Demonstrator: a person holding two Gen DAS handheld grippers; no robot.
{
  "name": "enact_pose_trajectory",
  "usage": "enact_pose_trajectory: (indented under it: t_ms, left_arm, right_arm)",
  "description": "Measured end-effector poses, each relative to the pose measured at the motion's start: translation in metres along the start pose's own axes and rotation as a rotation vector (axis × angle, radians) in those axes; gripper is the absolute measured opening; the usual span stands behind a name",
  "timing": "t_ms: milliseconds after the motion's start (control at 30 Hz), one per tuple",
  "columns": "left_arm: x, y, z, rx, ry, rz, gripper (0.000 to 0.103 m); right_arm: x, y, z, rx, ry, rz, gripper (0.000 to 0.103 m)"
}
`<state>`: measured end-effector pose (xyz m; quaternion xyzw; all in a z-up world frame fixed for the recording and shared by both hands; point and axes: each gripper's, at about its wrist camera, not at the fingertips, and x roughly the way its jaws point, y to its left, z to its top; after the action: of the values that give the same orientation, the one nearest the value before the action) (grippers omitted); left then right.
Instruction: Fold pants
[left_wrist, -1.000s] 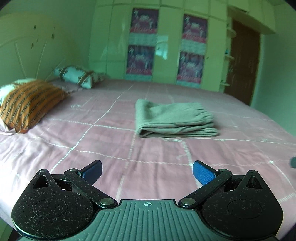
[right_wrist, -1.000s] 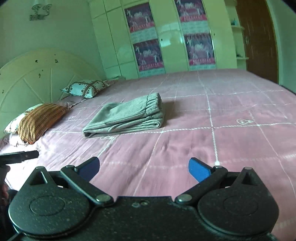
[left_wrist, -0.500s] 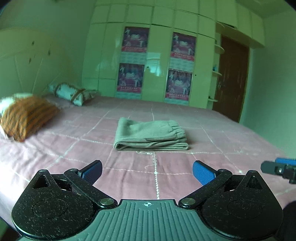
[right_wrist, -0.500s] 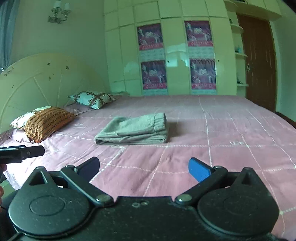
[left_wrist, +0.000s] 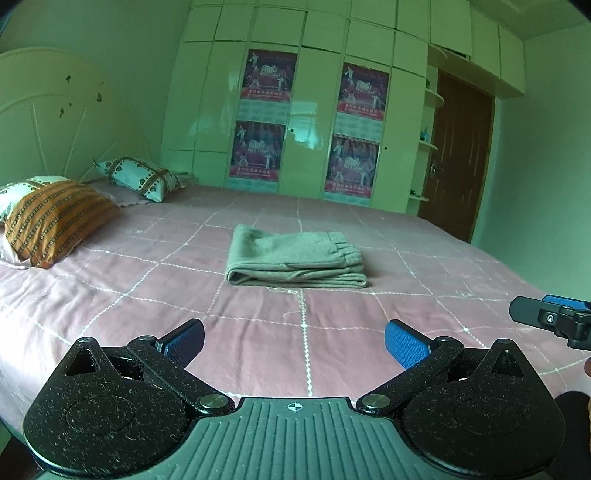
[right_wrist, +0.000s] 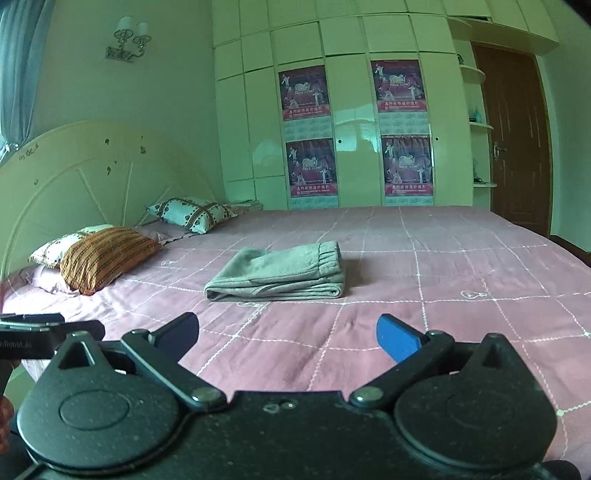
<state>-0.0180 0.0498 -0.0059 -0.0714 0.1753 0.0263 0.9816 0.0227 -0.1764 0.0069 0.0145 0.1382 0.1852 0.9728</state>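
Observation:
Grey pants (left_wrist: 295, 260) lie folded into a compact stack in the middle of the pink bed (left_wrist: 184, 314), waistband to the right. They also show in the right wrist view as the same folded pants (right_wrist: 280, 273). My left gripper (left_wrist: 294, 343) hangs open over the bed's near edge, well short of the pants, with nothing between its blue pads. My right gripper (right_wrist: 286, 334) is open too, equally far back and empty. A part of the right gripper (left_wrist: 550, 319) pokes in at the right of the left wrist view.
An orange striped pillow (left_wrist: 55, 218) and a patterned pillow (left_wrist: 140, 179) rest by the headboard (right_wrist: 74, 184) on the left. A wardrobe with posters (left_wrist: 306, 122) fills the far wall, with a brown door (left_wrist: 458, 155) to its right.
Both grippers have drawn back and risen away from the folded pants, so more of the room shows. The pants have not moved. Both stay open.

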Motion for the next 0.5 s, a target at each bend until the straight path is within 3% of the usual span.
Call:
enact_pose_trajectory:
  t_ms: [500]
  left_arm:
    - [-0.006,-0.015,0.011,0.040,-0.056,-0.012,0.103]
  right_arm:
    - [-0.013,0.010,0.007,-0.036,-0.055,0.018,0.097]
